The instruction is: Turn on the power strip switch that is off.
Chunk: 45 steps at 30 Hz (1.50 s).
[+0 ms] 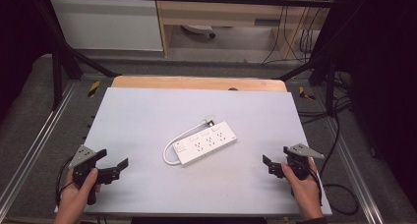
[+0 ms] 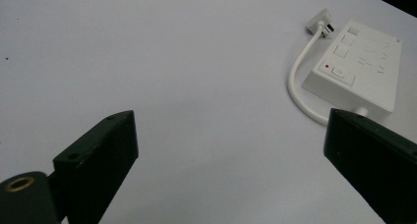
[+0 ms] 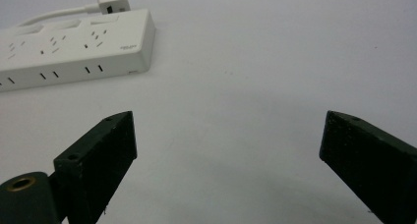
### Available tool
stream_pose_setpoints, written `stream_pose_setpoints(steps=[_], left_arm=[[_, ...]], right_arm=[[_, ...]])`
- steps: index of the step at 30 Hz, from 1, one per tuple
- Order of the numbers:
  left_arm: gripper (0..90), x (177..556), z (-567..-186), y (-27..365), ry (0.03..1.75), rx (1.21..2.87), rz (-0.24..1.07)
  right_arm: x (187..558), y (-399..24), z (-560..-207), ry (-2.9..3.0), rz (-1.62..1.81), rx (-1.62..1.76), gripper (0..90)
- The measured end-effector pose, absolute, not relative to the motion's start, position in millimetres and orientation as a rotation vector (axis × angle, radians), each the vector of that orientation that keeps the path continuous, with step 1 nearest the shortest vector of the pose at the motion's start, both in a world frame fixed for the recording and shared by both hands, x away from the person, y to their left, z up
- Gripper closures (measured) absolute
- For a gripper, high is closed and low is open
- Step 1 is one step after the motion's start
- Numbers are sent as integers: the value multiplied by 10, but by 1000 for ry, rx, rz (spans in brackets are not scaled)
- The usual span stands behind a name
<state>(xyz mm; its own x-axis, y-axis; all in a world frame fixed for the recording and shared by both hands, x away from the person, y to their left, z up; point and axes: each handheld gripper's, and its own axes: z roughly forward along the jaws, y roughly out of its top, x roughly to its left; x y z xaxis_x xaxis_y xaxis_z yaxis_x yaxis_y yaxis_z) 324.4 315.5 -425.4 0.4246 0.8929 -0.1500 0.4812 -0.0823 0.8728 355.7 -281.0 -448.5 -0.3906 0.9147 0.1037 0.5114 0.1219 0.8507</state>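
A white power strip lies at the middle of the pale table, its short white cable looping round the left end to a plug lying behind it. The strip appears at the upper right of the left gripper view, and the strip at the upper left of the right gripper view. My left gripper rests near the front left corner, open and empty. My right gripper sits near the front right, open too, nothing between its jaws.
A wooden board edge runs along the table's far side. Dark frame posts stand at both back corners, and loose cables lie on the floor to the right.
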Motion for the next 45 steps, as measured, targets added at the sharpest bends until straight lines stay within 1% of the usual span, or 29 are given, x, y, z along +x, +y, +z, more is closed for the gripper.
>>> stream_pose_setpoints(steps=[6, 11, 15, 22, 32, 45], left_arm=[[63, 3249, -4258, 3145, 1199, 1725, 534], [61, 3253, -4266, 3133, 1191, 1737, 529], [62, 3254, -4271, 3121, 1193, 1739, 521], [62, 3259, -4283, 3119, 1195, 1743, 519], [62, 3260, -4289, 3112, 1193, 1757, 520], [61, 3257, -4293, 3110, 1197, 1759, 522]], right_arm=[[3561, -2806, -4488, 1964, 1192, 1385, 73], [3544, -2793, -4437, 1957, 1211, 1375, 39], [3525, -2775, -4396, 1956, 1228, 1376, 37], [3474, -2767, -4197, 1922, 1283, 1335, 41], [3526, -2806, -3888, 1865, 1317, 1276, 47], [3597, -2761, -3714, 1857, 1360, 1247, 26]])
